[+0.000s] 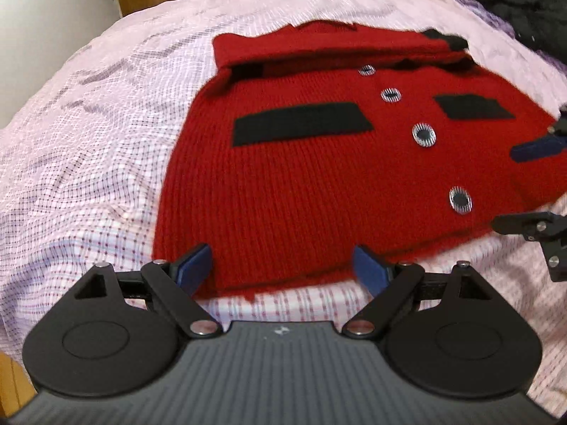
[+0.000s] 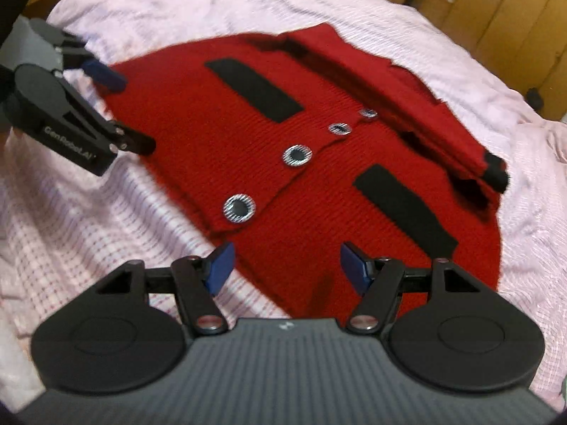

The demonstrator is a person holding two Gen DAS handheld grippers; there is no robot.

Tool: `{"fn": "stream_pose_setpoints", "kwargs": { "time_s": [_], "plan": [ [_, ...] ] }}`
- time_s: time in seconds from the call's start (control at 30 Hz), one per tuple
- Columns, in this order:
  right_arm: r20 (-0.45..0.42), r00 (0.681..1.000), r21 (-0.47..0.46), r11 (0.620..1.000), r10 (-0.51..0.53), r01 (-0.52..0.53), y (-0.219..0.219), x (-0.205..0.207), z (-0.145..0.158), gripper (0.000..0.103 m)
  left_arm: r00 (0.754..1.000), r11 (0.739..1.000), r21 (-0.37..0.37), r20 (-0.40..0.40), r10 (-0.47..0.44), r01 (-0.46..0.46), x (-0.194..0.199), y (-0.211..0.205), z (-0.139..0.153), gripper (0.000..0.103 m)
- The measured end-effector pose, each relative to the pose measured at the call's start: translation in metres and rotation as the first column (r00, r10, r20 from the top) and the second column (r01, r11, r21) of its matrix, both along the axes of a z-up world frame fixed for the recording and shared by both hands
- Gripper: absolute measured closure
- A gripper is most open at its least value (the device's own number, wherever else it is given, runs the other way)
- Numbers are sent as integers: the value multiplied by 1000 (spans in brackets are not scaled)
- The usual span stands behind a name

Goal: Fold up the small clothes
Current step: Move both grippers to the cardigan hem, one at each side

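Both grippers, left gripper [image 1: 281, 271] and right gripper [image 2: 287, 265], hang spread over the red cardigan's [image 1: 301, 184] hem (nothing pinched), on the pink checked sheet [image 1: 88, 141].

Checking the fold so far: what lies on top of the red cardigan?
On the red cardigan, a red sleeve with a black cuff is folded across its top. Four buttons and two black pocket strips show below. The neckline under the sleeve is hidden.

Bare pink sheet [image 1: 88, 148] lies open all around the cardigan [image 1: 301, 184], so I can pass on either side. Nothing sits between my left jaws or my right ones. A dark heap [image 1: 528, 10] crowds the far corner; wooden cupboards [image 2: 496, 10] stand beyond.
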State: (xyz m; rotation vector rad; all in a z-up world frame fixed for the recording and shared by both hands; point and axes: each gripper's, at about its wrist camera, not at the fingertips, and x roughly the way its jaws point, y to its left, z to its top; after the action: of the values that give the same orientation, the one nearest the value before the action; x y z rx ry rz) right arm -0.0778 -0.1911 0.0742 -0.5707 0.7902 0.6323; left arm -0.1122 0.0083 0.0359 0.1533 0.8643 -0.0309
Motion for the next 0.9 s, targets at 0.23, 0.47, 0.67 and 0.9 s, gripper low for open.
{"fn": "stream_pose_setpoints", "kwargs": {
  "time_s": [0.23, 0.47, 0.67, 0.9],
  "plan": [
    [66, 996, -181, 983, 52, -40, 20, -10, -19, 35, 997, 994, 87, -26, -68, 70, -9, -17, -13, 10],
    [91, 994, -213, 976, 54, -33, 24, -8, -24, 35, 998, 995, 79, -26, -62, 63, -9, -16, -14, 9],
    [220, 973, -150, 984, -62, 97, 12, -1, -11, 35, 998, 994, 89, -19, -60, 61, -10, -18, -13, 9],
    [245, 955, -38, 983, -166, 180, -4, 12, 4, 35, 997, 996, 64, 11, -70, 69, -11, -21, -8, 9]
  ]
}}
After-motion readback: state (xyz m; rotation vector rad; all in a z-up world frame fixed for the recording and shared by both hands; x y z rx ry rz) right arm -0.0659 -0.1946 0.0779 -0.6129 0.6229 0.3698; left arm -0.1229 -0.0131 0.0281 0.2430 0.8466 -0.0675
